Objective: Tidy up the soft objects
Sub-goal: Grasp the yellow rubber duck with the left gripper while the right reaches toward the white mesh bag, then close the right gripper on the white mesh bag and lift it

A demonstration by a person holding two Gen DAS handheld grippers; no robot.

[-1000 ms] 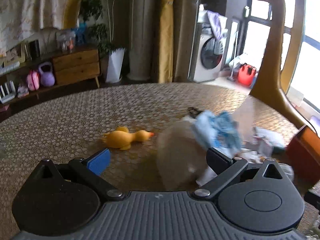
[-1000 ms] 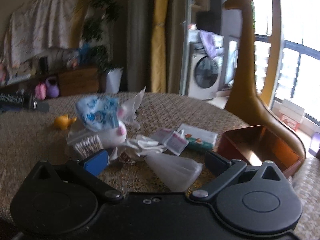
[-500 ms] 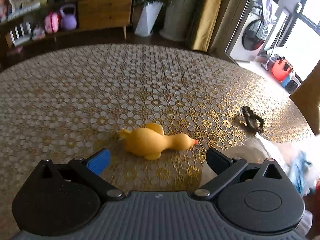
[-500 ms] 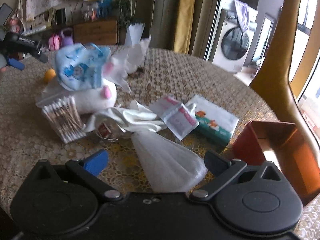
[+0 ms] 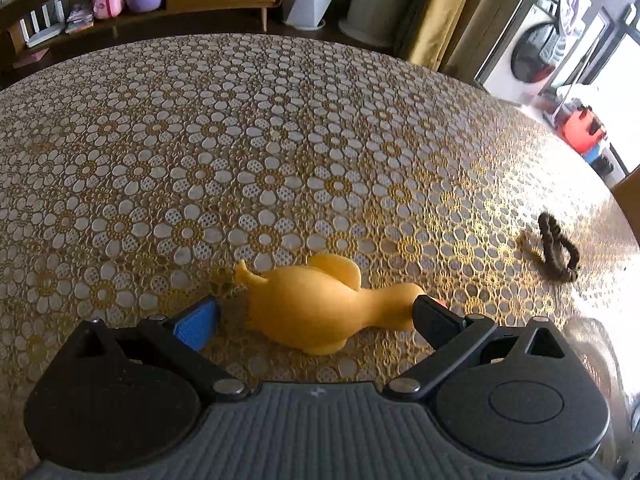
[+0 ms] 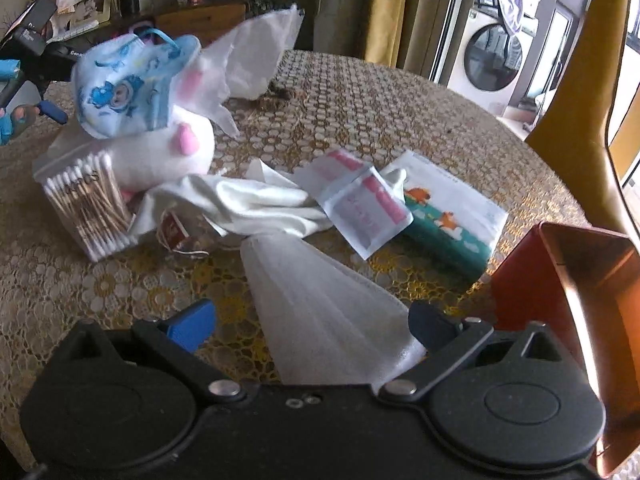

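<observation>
Through the left wrist view we see our left gripper [image 5: 316,314] spread wide and released, its blue-padded finger on one side and its black finger on the other of a yellow rubber duck [image 5: 320,312] that lies on its side on the lace-patterned table [image 5: 240,140]; the black fingertip sits at the duck's head, though we cannot tell whether it touches. Further right, well apart from the duck, a dark braided hair tie [image 5: 556,254] rests near the table edge. In the right wrist view, a pack of cotton swabs [image 6: 86,204] stands at the left, just beside a white plush toy [image 6: 160,152] with a blue cartoon face mask [image 6: 128,88] draped over it. A crumpled white cloth [image 6: 240,200] lies next, then two pink-and-white sachets [image 6: 360,204] and a green tissue pack [image 6: 452,216]. Our right gripper [image 6: 312,326] is also released, its fingers wide apart, with a white mesh bag [image 6: 320,312] lying between them. An orange box [image 6: 576,272] stands at the far right.
</observation>
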